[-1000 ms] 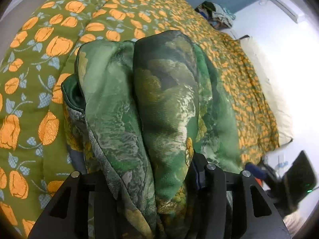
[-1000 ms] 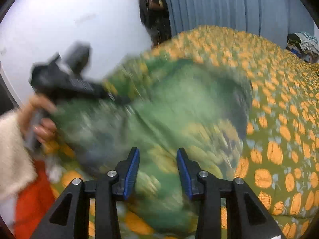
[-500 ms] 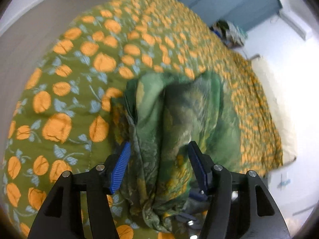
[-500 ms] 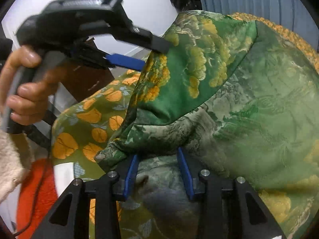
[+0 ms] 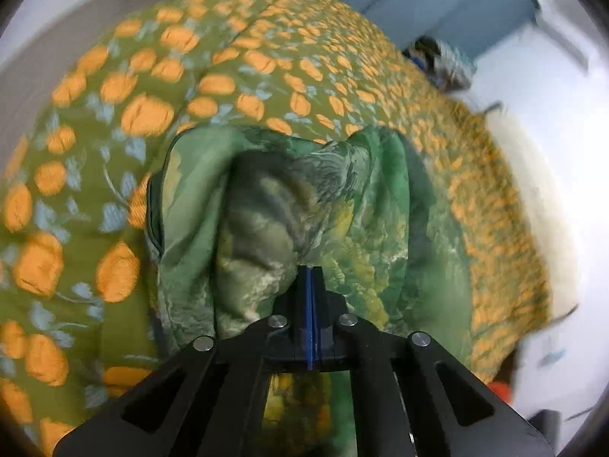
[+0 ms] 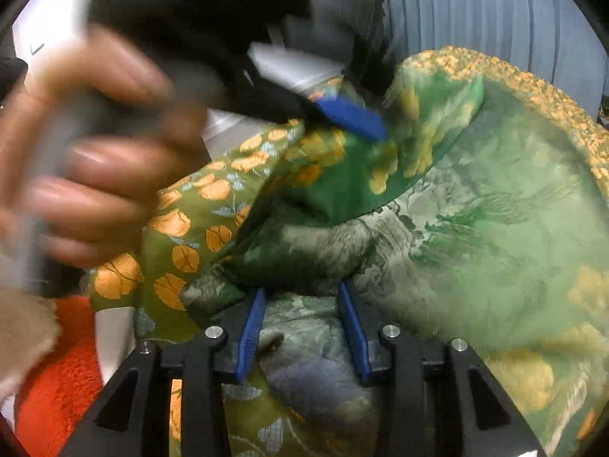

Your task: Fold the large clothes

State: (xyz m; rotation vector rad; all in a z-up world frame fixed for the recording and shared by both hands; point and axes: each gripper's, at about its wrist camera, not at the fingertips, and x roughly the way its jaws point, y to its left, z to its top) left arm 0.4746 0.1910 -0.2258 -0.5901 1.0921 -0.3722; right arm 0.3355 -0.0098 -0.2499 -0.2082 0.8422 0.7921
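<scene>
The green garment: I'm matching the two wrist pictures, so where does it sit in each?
Left wrist: green garment bunched at centre, ahead of the left gripper.
Right wrist: green garment fills the centre and right.
Shared landmark: orange-flowered bedspread.

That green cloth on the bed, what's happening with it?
A person is folding a green garment on a flowered bedspread, using a handheld gripper in each hand. The left gripper is shut, its pads meeting with no cloth between them. The right gripper has a bunched fold between its parted fingers.
</scene>
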